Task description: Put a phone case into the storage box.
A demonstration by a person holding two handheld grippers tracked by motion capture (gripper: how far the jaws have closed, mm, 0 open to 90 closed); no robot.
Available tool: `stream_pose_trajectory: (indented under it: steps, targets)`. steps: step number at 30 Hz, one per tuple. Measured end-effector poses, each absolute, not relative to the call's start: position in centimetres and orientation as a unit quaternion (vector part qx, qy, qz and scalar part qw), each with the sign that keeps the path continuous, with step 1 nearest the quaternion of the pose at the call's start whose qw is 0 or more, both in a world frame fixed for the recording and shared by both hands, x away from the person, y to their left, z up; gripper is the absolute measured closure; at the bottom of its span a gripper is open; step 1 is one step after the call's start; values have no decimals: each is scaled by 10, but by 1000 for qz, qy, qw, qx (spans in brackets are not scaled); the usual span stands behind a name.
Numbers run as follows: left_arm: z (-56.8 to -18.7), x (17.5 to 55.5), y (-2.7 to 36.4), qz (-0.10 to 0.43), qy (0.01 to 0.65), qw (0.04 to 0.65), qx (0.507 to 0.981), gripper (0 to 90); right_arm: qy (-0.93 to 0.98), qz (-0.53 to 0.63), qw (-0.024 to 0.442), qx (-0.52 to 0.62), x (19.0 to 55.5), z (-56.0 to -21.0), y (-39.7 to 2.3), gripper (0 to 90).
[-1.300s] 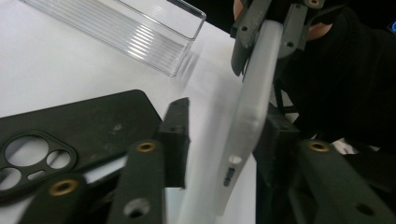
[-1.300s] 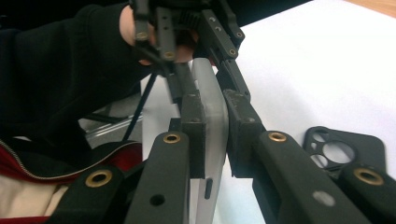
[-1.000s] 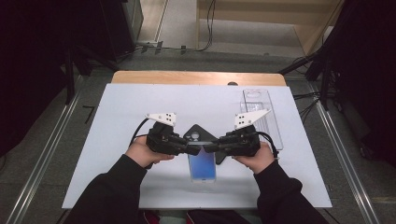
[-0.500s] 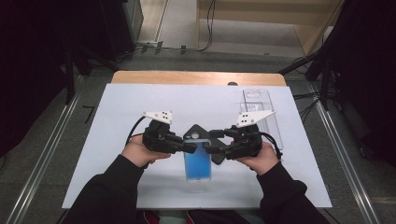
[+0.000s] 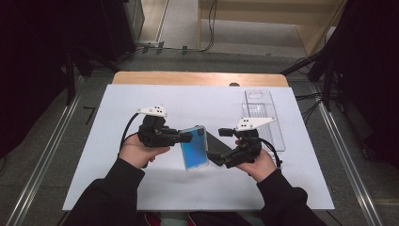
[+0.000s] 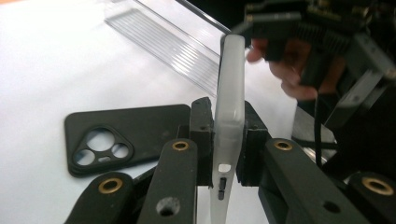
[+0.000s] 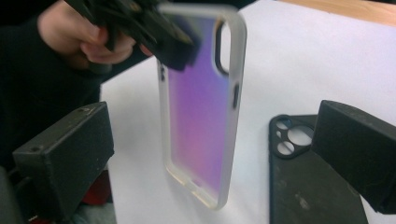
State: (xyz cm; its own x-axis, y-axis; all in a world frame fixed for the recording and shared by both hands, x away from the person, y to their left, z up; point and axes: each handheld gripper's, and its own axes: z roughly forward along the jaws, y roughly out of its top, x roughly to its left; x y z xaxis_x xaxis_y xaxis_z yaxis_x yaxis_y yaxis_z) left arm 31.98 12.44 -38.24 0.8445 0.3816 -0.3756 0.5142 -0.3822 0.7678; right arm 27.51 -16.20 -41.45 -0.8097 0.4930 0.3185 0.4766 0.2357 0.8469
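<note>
White tabletop (image 5: 141, 188): left gripper (image 5: 188, 137) clamps the frosted-rim blue phone case (image 5: 194, 148); right gripper (image 5: 221, 147), jaws just opened, should retreat clear of the black phone case (image 5: 219, 145).

frosted plastic case (image 7: 201, 107) (glossy back), matt black case (image 6: 126, 133).

Bystanders on the white table

A clear plastic tray (image 5: 263, 117) lies lengthwise near the right edge of the white table (image 5: 141, 188), towards the far right corner; a wooden strip (image 5: 197, 78) lines the far edge.
</note>
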Motion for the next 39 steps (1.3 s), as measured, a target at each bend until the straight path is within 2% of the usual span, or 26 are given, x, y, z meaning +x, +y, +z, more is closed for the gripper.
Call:
stream_pose_trajectory:
  steps: [7, 13, 16, 27, 39]
  targets:
    - [-377, 318, 126, -41, 315, 487, 814, 804, 776, 524, 25, 351, 271, -417, -153, 0]
    - [-376, 319, 127, -39, 347, 485, 802, 804, 759, 526, 40, 381, 267, -418, -147, 0]
    - [-375, 318, 125, -32, 371, 475, 797, 804, 754, 520, 77, 394, 262, -417, -137, 0]
    - [-376, 312, 112, -33, 396, 458, 796, 805, 756, 495, 98, 416, 258, -423, -114, 0]
    - [-384, 304, 93, -39, 393, 452, 800, 804, 757, 474, 123, 433, 258, -429, -103, 0]
